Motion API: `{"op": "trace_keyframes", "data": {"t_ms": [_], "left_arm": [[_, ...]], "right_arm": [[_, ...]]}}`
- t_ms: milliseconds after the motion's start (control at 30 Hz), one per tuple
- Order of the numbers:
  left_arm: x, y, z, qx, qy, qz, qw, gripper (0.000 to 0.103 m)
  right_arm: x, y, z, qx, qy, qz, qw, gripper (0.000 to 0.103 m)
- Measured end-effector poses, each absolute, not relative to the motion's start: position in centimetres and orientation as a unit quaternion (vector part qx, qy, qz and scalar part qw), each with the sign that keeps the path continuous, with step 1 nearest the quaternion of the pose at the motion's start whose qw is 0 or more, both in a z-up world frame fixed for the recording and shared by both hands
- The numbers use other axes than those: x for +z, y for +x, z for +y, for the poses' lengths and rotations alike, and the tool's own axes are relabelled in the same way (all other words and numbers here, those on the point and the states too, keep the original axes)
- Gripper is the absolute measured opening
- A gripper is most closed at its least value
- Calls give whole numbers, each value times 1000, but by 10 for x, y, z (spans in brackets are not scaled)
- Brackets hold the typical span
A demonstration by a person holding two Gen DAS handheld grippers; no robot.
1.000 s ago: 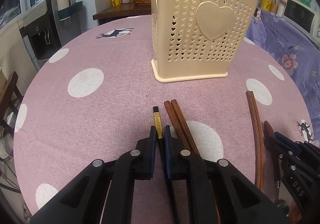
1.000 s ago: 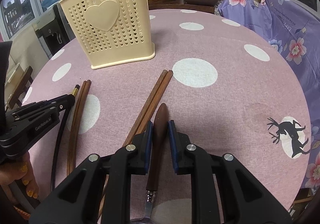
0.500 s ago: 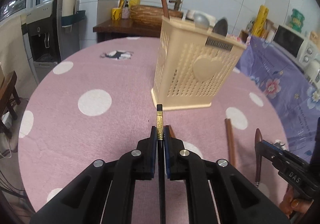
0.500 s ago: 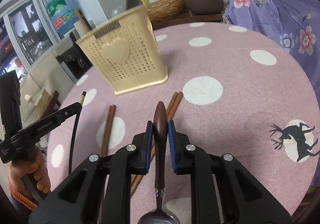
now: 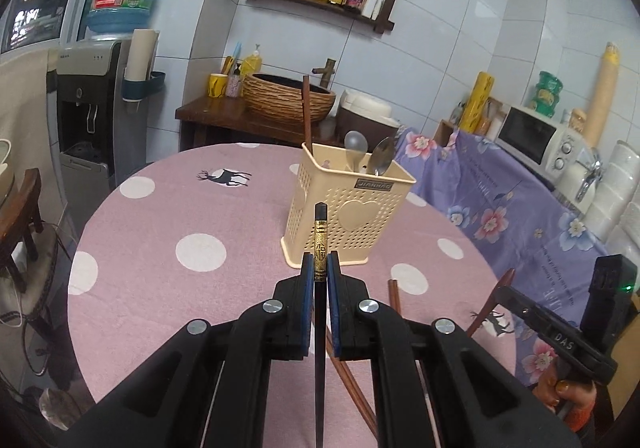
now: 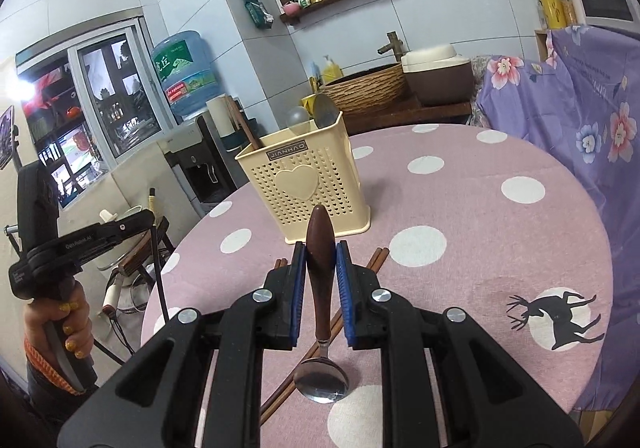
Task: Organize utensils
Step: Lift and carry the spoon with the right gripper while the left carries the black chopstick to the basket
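While I work across from my left side, I have the left gripper point(image 5: 320, 268) clamped on a black chopstick point(image 5: 320, 224), its pads pressed against the gold-banded section near the square top end, with the long thin shaft running back under the camera. I judge it light and stiff but slick with lacquer, and held this close to one end it could pivot between the pads; the patterned gold band probably offers the best bite, so I would keep the hold there and not loosen it. It hangs in the air above the pink dotted tablecloth point(image 5: 168, 207), pointing toward the cream utensil holder point(image 5: 352, 207), which stands upright near the middle of the table with two spoon bowls and a brown stick showing above its rim. Brown chopsticks point(image 5: 394, 294) lie on the cloth between the grippers.

On my right, the right gripper point(image 6: 321, 264) is closed around the thick wooden handle of a spoon point(image 6: 320, 244), the steel bowl hanging low toward the camera and clear of the cloth. That one I reckon heavier at the bowl end, rigid, and easy to hold: the swollen handle fills the pads well. The slim metal neck would be a poorer place, narrow and smooth. The holder point(image 6: 308, 191) is just ahead of it.
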State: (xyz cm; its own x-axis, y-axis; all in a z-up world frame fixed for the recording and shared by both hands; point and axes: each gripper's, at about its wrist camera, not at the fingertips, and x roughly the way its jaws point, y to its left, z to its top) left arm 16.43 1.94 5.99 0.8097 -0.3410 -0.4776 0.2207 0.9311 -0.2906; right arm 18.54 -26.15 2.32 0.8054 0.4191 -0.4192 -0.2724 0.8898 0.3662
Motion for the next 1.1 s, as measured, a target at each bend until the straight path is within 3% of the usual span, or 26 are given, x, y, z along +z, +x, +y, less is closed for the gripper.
{"op": "trace_keyframes", "data": {"t_ms": [867,1100], "left_arm": [[87,175,27,-146,-110,229,956,8],[119,191,20,-153,-96,203,962,8]], "right_arm": [[48,200,-242,197,104,240,945,16],[73,222,-232,202,86,230,948,16]]}}
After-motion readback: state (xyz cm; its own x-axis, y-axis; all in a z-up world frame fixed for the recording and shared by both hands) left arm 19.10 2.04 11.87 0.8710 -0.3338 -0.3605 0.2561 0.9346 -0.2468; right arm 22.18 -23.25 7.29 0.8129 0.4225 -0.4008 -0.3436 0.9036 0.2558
